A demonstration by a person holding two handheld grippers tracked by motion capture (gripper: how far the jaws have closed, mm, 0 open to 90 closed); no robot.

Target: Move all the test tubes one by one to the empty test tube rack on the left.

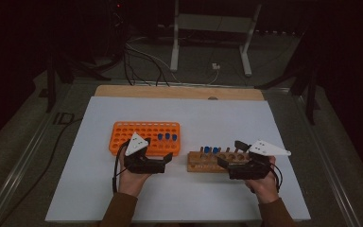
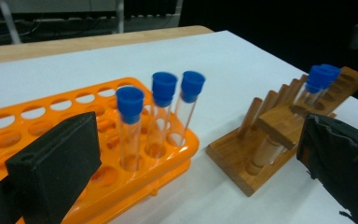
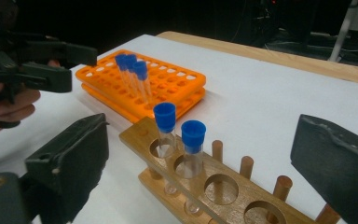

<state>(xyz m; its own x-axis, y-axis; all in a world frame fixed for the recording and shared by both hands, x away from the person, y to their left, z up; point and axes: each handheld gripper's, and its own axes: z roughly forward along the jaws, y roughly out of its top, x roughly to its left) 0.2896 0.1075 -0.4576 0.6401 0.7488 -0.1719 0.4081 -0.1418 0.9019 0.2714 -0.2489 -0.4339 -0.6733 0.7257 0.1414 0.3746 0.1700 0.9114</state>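
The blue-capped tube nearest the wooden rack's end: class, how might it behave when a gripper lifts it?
The tube looks like clear, smooth glass or plastic, so probably slippery and perhaps fragile. It appears empty, so likely light. Being round, it would probably roll if laid on the table.

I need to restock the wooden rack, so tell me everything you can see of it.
The wooden rack is brown, varnished-looking wood: a base, an upper shelf with a row of round holes, and a row of upright pegs behind them. It lies flat on the white tabletop, to the right of the orange rack. Two clear tubes with blue caps stand upright in the two holes at one end; the other holes in sight are empty. The open right gripper faces it without touching.
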